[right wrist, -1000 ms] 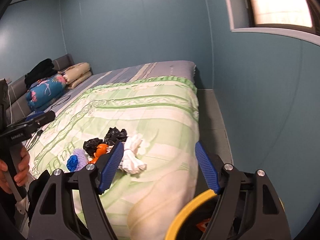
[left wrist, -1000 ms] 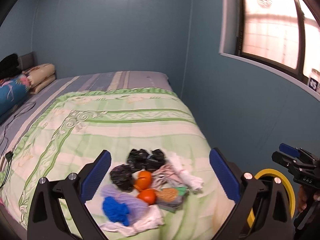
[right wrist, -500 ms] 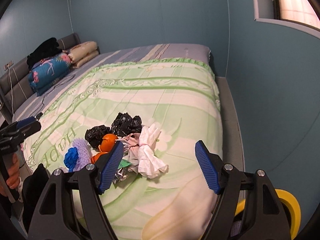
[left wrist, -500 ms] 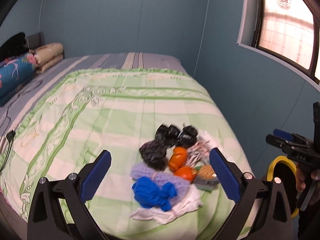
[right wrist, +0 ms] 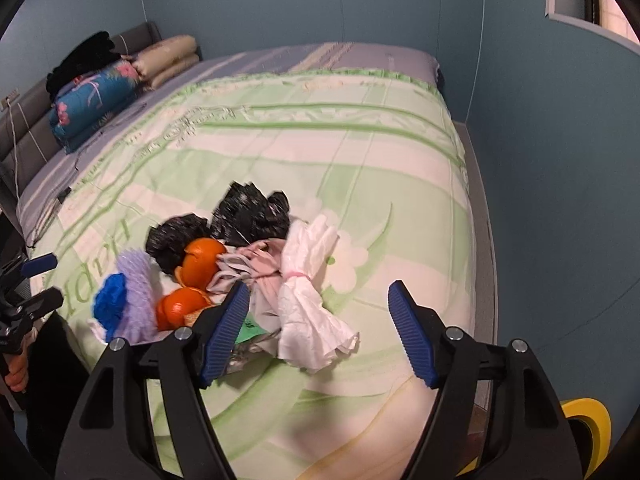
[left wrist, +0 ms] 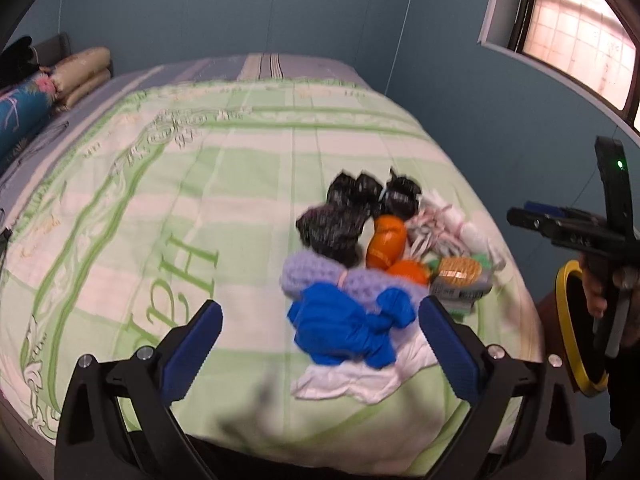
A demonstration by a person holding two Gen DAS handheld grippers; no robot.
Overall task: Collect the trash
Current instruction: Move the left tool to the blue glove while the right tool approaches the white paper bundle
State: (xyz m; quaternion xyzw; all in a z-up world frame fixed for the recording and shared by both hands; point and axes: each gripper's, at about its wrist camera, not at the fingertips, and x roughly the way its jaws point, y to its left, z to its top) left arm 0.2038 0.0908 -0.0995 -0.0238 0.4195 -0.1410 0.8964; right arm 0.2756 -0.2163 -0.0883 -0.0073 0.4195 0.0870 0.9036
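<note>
Bed [left wrist: 240, 208], green quilt, teal walls [left wrist: 240, 8]

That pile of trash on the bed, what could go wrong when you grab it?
The oranges are round and could roll off the quilt. The pile sits near the bed's edge, so a nudge may spill it. The blue rag overlaps the white paper, so the left tongs might drag both.

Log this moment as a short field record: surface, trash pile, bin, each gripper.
surface: bed with green-and-white quilt
trash pile: black bags, two orange peels, blue wad, purple mesh, white tied tissue, all clustered near the foot of the bed
bin: yellow-rimmed bin beside the bed
left gripper: open, holds nothing
right gripper: open, jaws just narrowing, holds nothing
</note>
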